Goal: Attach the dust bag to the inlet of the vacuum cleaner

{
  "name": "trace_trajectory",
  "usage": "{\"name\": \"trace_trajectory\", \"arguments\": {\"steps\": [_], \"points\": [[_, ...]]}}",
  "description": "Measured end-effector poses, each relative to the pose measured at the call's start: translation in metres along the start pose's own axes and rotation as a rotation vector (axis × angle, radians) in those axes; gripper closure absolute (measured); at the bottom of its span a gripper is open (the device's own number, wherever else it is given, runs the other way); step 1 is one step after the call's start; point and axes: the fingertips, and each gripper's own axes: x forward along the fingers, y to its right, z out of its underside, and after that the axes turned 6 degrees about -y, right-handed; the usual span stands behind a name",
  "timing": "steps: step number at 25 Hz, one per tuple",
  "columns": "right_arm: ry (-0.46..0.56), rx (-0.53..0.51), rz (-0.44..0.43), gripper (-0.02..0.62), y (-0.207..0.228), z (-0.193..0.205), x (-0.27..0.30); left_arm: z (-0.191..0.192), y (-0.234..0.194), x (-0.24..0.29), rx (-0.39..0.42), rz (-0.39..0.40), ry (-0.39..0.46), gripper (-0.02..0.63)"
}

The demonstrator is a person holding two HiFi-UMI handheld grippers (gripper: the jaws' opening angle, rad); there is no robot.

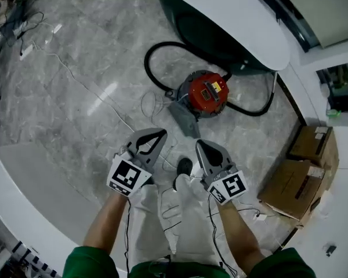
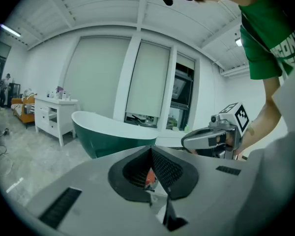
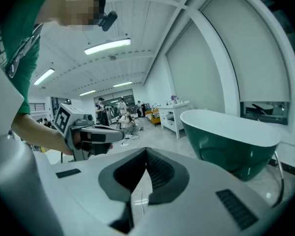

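Below the head camera, the left gripper [image 1: 161,134] and right gripper [image 1: 199,142] are held side by side above the person's legs, both pointing away. On the grey floor [image 1: 104,28] beyond them stands a round red vacuum [image 1: 206,93] with a black hose [image 1: 147,63] looping round it. A grey bag [image 1: 183,118] lies on the floor, touching the vacuum's near left side; whether it sits on the inlet cannot be told. A green tub [image 1: 232,7] is behind, and boxes [image 1: 296,181] are to the right.

Left gripper view: its jaws meet at the tips, clenched on nothing. A scrap of red shows below them.

Right gripper view: its jaws are closed together and empty, with the tub ahead and the left gripper alongside.
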Motion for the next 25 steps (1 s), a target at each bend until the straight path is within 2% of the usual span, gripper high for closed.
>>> {"name": "trace_trajectory", "arguments": {"steps": [4,7,14,20,25], "points": [[0.003,0.005,-0.005,0.586,-0.045,-0.054,-0.028,-0.043,0.024,-0.06,-0.053,-0.008,0.019,0.603],[0.013,-0.031,-0.017,0.586,-0.074,-0.093,-0.04,-0.076,0.034,-0.095,-0.074,-0.023,0.048,0.603],[0.06,-0.073,-0.062,0.586,-0.105,-0.162,-0.067,-0.122,0.054,-0.128,-0.135,-0.055,0.071,0.603],[0.079,-0.166,-0.123,0.586,-0.111,-0.178,-0.114,-0.136,0.092,-0.133,-0.19,-0.126,0.078,0.603],[0.112,-0.213,-0.125,0.586,-0.081,-0.187,-0.174,-0.16,0.14,-0.117,-0.218,-0.176,0.112,0.603]]}}
